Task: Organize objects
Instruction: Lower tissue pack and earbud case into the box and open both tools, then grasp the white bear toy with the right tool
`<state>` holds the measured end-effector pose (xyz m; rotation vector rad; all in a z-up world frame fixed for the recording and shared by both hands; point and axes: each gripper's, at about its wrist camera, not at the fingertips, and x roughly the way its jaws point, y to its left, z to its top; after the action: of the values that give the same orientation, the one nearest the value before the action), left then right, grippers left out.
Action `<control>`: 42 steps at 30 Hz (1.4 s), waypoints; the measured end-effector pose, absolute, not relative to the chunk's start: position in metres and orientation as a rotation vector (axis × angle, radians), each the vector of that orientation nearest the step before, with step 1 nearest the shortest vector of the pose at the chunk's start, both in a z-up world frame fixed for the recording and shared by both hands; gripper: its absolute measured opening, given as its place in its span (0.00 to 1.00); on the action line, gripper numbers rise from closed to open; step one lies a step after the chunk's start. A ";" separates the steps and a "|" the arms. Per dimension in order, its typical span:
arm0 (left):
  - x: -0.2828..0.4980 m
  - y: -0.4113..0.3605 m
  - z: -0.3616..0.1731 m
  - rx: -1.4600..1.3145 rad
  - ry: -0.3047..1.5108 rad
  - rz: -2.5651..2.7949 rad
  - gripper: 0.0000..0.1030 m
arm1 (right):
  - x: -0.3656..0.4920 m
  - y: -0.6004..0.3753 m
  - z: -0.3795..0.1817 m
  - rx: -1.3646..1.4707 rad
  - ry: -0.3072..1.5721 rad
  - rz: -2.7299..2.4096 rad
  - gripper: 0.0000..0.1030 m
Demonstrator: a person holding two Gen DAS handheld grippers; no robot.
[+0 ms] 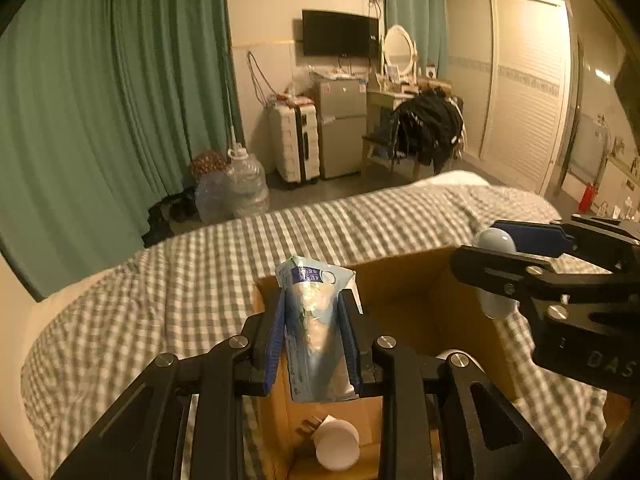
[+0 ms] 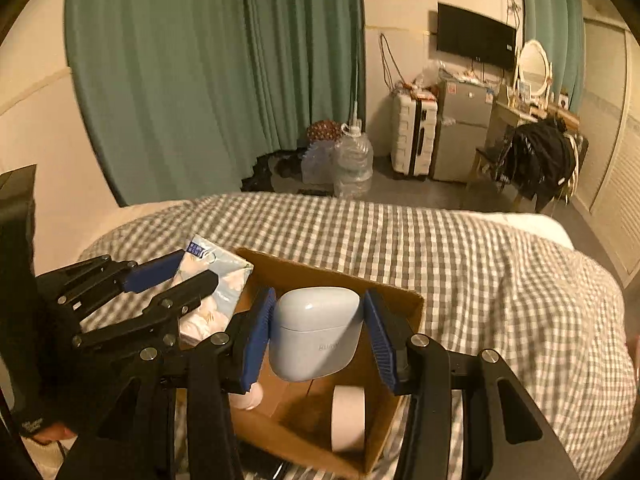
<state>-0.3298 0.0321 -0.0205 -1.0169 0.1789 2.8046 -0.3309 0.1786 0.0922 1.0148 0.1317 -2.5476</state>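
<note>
My left gripper [image 1: 312, 316] is shut on a light blue tissue pack [image 1: 314, 328] and holds it upright above the left side of an open cardboard box [image 1: 404, 280] on the bed. It also shows in the right wrist view [image 2: 212, 292]. My right gripper [image 2: 318, 328] is shut on a pale blue earbud case [image 2: 316, 332] and holds it over the box [image 2: 304, 272]. In the left wrist view that gripper [image 1: 520, 264] and case [image 1: 494, 242] are at the right. A white charger plug [image 1: 336, 442] and a white tape roll [image 2: 347, 418] lie inside the box.
The box sits on a bed with a grey checked cover [image 2: 460, 264]. Beyond the bed are green curtains [image 1: 100, 100], water jugs [image 1: 244, 184], a white suitcase [image 1: 294, 140], a small fridge [image 1: 342, 128] and a chair with dark clothes [image 1: 428, 128].
</note>
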 end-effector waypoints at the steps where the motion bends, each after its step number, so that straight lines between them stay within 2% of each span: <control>1: -0.336 0.034 -0.031 -1.035 0.189 2.797 0.26 | -0.336 0.180 0.084 1.030 0.125 -2.545 0.44; 5: -0.352 0.037 -0.065 -1.102 0.205 2.763 0.26 | -0.365 0.181 0.041 1.118 0.124 -2.523 0.44; 15: -0.357 0.031 -0.094 -1.173 0.207 2.718 0.26 | -0.381 0.187 0.005 1.196 0.113 -2.495 0.44; 17: -0.351 0.030 -0.090 -1.163 0.200 2.713 0.31 | -0.379 0.190 0.010 1.181 0.090 -2.501 0.45; 18: -0.347 0.030 -0.087 -1.158 0.200 2.714 0.37 | -0.377 0.192 0.014 1.164 0.082 -2.508 0.46; 19: -0.343 0.030 -0.082 -1.151 0.201 2.713 0.48 | -0.373 0.193 0.020 1.140 0.070 -2.519 0.54; 21: -0.337 0.031 -0.071 -1.126 0.210 2.735 0.62 | -0.364 0.197 0.034 1.101 0.035 -2.545 0.66; 24: -0.318 0.027 -0.047 -1.085 0.222 2.766 0.75 | -0.350 0.202 0.058 1.055 0.005 -2.570 0.68; 27: -0.300 0.026 -0.023 -1.053 0.250 2.795 0.77 | -0.328 0.204 0.088 1.001 0.025 -2.599 0.73; 33: -0.242 0.016 0.044 -0.901 0.248 2.865 0.92 | -0.264 0.208 0.156 0.831 0.091 -2.677 0.85; 42: -0.172 0.006 0.101 -0.761 0.260 2.925 0.96 | -0.167 0.215 0.223 0.653 0.170 -2.747 0.89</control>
<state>-0.1722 0.0065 0.1011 -0.7609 0.2597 2.9253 -0.1673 0.2148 0.2234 0.6528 0.1698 -2.7472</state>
